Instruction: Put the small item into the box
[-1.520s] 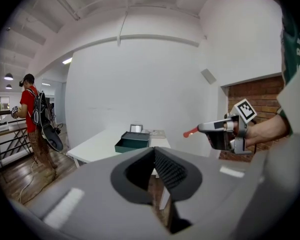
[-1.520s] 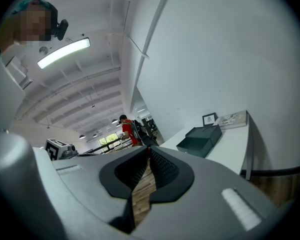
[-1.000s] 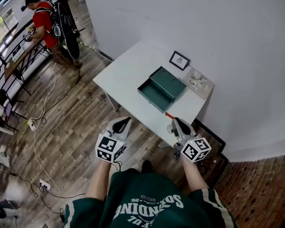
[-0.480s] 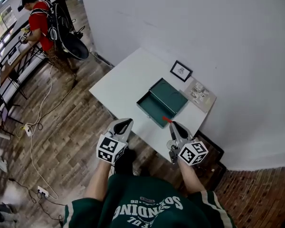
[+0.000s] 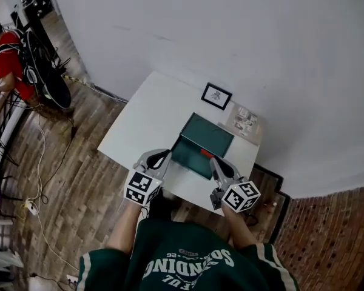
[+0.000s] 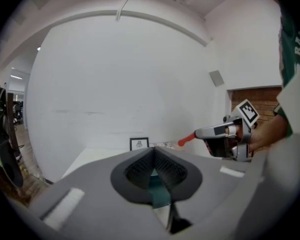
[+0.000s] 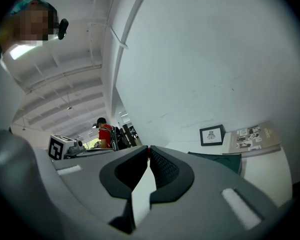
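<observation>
Here: right tongs (image 5: 212,159) pinch small red item (image 5: 206,153), maybe rod-shaped; left tongs (image 5: 164,154) closed, empty.

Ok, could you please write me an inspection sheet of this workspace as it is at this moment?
Surface: white table, set against the wall.
Job's things: green box open on the table; small red item held at the box's near edge.
Clutter: framed picture and printed sheet by the wall.
Grippers: left gripper shut, empty; right gripper shut on the small red item.
Cables: cable on the wooden floor, left; nothing seen on the table.
Surroundings: white wall; person in a red top, far left.
</observation>
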Available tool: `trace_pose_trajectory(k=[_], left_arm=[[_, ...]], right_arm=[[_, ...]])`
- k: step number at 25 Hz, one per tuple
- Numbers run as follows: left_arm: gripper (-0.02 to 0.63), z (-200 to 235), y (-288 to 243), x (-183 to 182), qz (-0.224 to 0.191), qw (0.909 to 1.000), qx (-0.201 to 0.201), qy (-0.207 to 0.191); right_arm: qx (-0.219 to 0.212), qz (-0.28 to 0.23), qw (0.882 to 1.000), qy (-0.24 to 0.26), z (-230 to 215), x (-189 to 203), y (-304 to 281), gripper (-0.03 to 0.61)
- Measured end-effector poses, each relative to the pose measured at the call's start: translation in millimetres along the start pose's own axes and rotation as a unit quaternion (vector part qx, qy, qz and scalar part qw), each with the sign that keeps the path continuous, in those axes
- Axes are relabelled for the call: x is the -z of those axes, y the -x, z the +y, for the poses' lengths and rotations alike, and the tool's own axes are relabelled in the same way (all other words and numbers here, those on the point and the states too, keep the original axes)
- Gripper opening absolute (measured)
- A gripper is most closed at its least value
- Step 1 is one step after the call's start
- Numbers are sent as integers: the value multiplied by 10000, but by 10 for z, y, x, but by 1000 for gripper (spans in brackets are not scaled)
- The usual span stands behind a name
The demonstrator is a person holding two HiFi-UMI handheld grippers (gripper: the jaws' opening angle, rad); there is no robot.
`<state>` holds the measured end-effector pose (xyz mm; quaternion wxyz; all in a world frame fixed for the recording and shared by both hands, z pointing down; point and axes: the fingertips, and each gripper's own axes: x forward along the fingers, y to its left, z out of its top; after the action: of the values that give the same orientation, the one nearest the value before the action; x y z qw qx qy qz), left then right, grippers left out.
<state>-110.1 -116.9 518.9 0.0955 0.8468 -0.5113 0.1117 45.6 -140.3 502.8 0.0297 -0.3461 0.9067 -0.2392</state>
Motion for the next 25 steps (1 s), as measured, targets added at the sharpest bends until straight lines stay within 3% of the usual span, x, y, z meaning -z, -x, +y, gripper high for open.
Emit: trace_pose_trajectory(k=[6, 13, 18, 25], left_arm=[[51, 357, -433, -129, 97, 9965, 814, -189], [51, 403, -814, -254, 125, 9837, 1738, -451], [52, 339, -975, -292, 157, 9774, 2043, -526], [51, 250, -1062, -280, 181, 9754, 2152, -450]], right_arm=[[693, -244, 9973, -95, -70, -106, -316, 17], [1453, -660, 9870, -204, -152, -180, -370, 17], [1704, -827, 9813, -355, -198, -154, -336, 17], [1761, -810, 9804, -349, -292, -169, -282, 17]])
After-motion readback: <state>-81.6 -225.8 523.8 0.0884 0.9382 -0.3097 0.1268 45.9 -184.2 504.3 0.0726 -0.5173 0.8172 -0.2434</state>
